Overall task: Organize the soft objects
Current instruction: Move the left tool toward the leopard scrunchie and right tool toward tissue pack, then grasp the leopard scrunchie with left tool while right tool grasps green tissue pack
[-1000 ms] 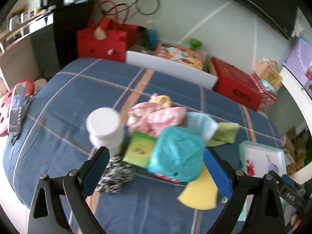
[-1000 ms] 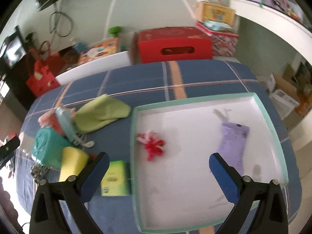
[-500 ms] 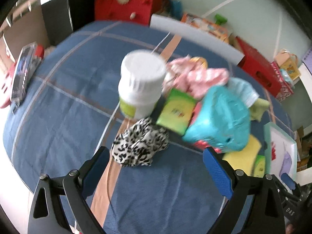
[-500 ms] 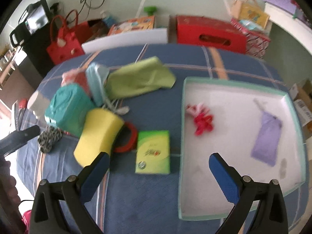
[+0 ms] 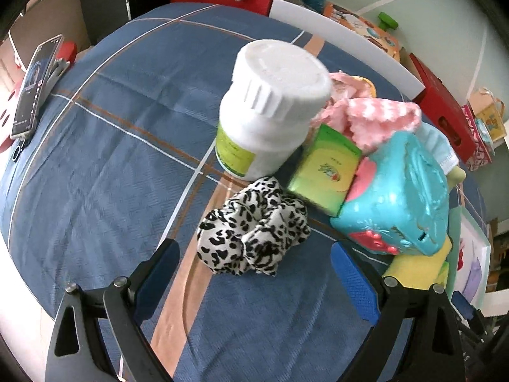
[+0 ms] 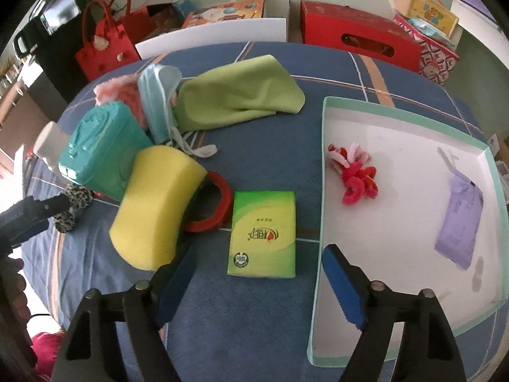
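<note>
Green tissue pack (image 6: 262, 234) lies just beside tray (image 6: 321, 191), perhaps touching.
</note>
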`<state>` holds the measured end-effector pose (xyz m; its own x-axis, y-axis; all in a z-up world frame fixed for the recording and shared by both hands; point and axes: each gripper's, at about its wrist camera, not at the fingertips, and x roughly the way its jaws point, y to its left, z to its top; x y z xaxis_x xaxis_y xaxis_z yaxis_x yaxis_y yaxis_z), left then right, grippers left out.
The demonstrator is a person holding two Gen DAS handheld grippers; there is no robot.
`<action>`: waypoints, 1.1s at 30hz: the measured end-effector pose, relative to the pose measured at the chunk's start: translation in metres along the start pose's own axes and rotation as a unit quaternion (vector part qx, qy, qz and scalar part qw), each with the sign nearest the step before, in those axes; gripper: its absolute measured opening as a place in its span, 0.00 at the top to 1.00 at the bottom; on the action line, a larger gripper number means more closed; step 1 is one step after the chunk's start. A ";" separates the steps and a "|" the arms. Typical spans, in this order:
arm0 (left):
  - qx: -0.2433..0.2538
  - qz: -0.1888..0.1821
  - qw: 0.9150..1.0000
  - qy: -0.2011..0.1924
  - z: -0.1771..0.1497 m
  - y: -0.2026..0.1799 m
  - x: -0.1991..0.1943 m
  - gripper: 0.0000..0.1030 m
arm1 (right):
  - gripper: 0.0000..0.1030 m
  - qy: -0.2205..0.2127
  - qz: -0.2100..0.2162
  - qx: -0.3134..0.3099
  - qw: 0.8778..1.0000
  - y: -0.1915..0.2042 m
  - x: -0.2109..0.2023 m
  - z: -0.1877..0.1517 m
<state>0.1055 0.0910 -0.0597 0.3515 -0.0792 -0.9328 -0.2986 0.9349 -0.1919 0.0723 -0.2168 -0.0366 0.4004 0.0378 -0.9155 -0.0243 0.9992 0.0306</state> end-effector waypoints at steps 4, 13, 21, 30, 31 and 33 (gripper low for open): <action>-0.006 0.004 1.000 0.007 0.004 0.002 0.007 0.13 | 0.22 0.001 0.001 0.006 1.000 -0.002 0.002 0.000; -0.019 -0.005 1.000 0.020 0.008 0.011 0.017 0.22 | 0.26 -0.003 0.011 0.012 1.000 -0.004 0.001 0.001; -0.020 -0.009 0.999 0.024 0.010 0.007 0.022 0.23 | 0.30 -0.031 0.029 0.015 0.999 -0.004 -0.014 0.005; -0.023 -0.010 0.999 0.028 0.012 0.009 0.028 0.23 | 0.34 0.002 0.028 0.010 1.000 -0.001 0.007 0.005; -0.023 -0.011 0.999 0.028 0.011 0.009 0.029 0.23 | 0.38 0.005 0.028 0.008 1.000 -0.001 0.009 0.005; -0.022 -0.010 0.999 0.029 0.011 0.009 0.030 0.23 | 0.41 0.008 0.025 0.002 1.000 0.002 0.011 0.005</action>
<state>0.1231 0.1008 -0.0856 0.3060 -0.1196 -0.9445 -0.3317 0.9165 -0.2235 0.0812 -0.2145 -0.0444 0.3849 0.0884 -0.9187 -0.0404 0.9961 0.0789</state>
